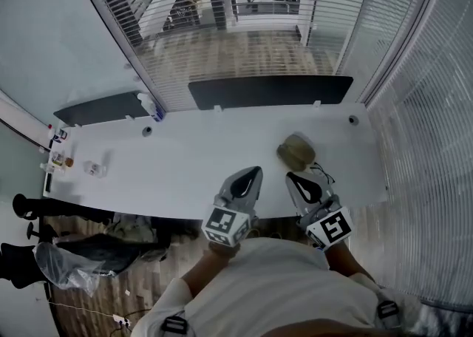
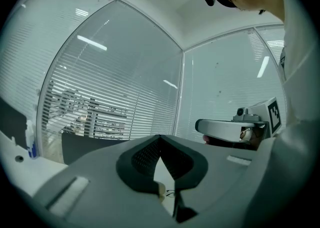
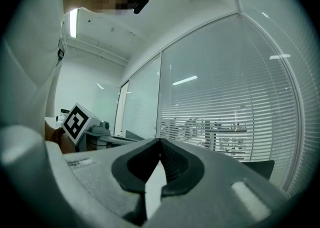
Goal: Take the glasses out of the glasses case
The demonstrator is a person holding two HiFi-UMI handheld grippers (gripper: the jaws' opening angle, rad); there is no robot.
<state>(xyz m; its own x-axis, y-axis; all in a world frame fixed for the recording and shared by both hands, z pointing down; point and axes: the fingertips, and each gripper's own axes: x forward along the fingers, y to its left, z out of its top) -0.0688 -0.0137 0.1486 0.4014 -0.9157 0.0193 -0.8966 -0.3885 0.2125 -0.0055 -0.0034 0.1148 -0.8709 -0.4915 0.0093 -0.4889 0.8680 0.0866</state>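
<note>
An olive-green glasses case [image 1: 295, 152] lies on the white table [image 1: 185, 165] towards its right end. Thin-framed glasses [image 1: 323, 174] lie on the table just right of the case, beside my right gripper. My left gripper [image 1: 252, 172] hovers over the table's near edge, left of the case, shut and empty. The right gripper [image 1: 293, 177] is close in front of the case, also shut with nothing in it. In the left gripper view the jaws [image 2: 160, 138] meet, and a bit of the glasses [image 2: 170, 192] shows through the gap below. The right gripper view shows its jaws [image 3: 160, 142] together.
Two dark partition panels [image 1: 270, 92] [image 1: 100, 109] stand along the table's far edge. A spray bottle [image 1: 151, 106], small bottles [image 1: 59, 158] and a small cup [image 1: 92, 168] sit at the left. Glass walls with blinds [image 1: 244, 3] surround the room. A chair and a plastic bag [image 1: 66, 265] are at lower left.
</note>
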